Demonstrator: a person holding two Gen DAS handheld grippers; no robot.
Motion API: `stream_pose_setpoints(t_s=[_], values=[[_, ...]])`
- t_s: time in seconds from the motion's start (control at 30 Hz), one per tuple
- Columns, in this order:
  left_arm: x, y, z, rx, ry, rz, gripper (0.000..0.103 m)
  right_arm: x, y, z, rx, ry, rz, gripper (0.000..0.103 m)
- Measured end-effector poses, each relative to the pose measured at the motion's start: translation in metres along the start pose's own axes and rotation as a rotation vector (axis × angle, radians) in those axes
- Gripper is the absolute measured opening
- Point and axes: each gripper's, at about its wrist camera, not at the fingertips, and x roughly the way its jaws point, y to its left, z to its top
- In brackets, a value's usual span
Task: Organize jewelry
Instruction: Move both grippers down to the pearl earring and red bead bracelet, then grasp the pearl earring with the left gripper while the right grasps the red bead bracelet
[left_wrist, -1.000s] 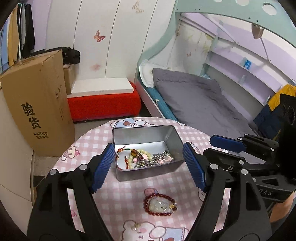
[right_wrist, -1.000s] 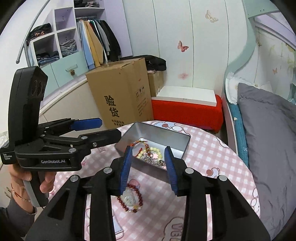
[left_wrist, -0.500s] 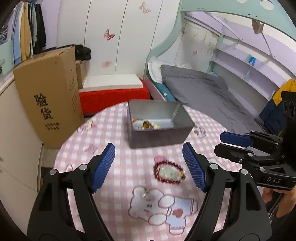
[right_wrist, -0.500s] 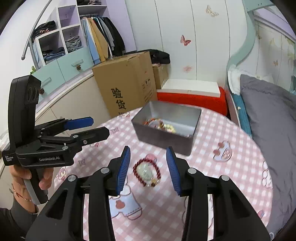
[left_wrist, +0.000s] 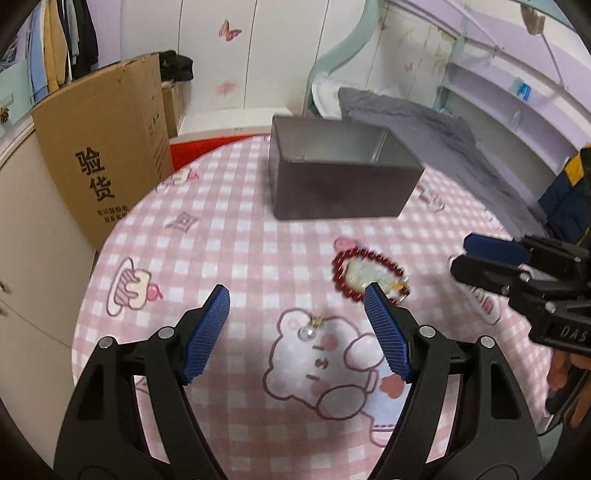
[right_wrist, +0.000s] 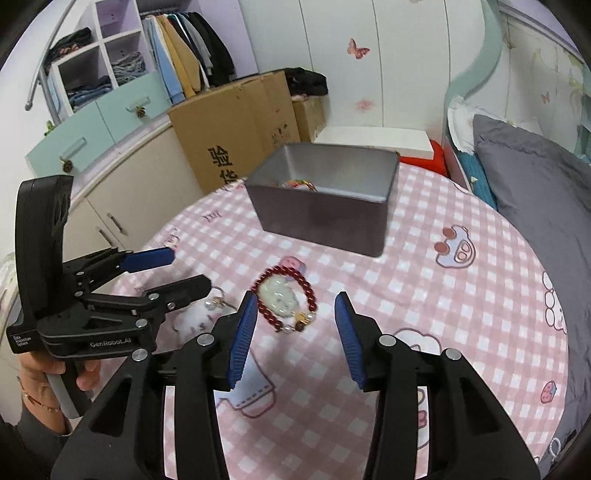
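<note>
A red bead bracelet (left_wrist: 364, 271) with a pale pendant lies on the pink checked tablecloth (left_wrist: 240, 251); it also shows in the right wrist view (right_wrist: 286, 299). A small pearl earring (left_wrist: 310, 330) lies just ahead of my left gripper (left_wrist: 297, 319), which is open and empty above it. A grey metal tin (left_wrist: 340, 181) with jewelry inside stands farther back, also seen in the right wrist view (right_wrist: 325, 197). My right gripper (right_wrist: 293, 325) is open and empty, just short of the bracelet.
A cardboard box (left_wrist: 99, 147) stands left of the round table. A bed with a grey cover (right_wrist: 535, 184) lies to the right. A red bench (left_wrist: 207, 144) sits behind the table. A wardrobe with drawers (right_wrist: 110, 92) stands at the far left.
Both grippers have pulled back from the tin and dropped lower toward the cloth. The tin now sits farther away and the bracelet and earring lie close to the fingertips.
</note>
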Motion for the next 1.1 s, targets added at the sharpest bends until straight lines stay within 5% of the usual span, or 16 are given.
stream_pose_setpoints(t_s=[0.3, 0.63, 0.87, 0.97, 1.1], values=[[0.025, -0.006, -0.014, 0.056, 0.076, -0.031, 0.043, 0.024, -0.011, -0.007, 0.019, 0.047, -0.016, 0.042], [0.028, -0.006, -0.015, 0.094, 0.050, -0.002, 0.012, 0.040, -0.019, -0.003, 0.015, 0.064, -0.037, 0.042], [0.025, 0.001, -0.015, 0.059, 0.044, -0.029, 0.010, 0.056, -0.013, 0.002, -0.055, 0.111, -0.083, 0.041], [0.023, 0.006, -0.014, 0.035, 0.042, -0.057, 0.010, 0.064, -0.007, 0.002, -0.123, 0.128, -0.135, 0.035], [0.017, 0.012, -0.007, 0.006, 0.029, -0.092, 0.010, 0.069, 0.003, 0.003, -0.195, 0.157, -0.123, 0.007]])
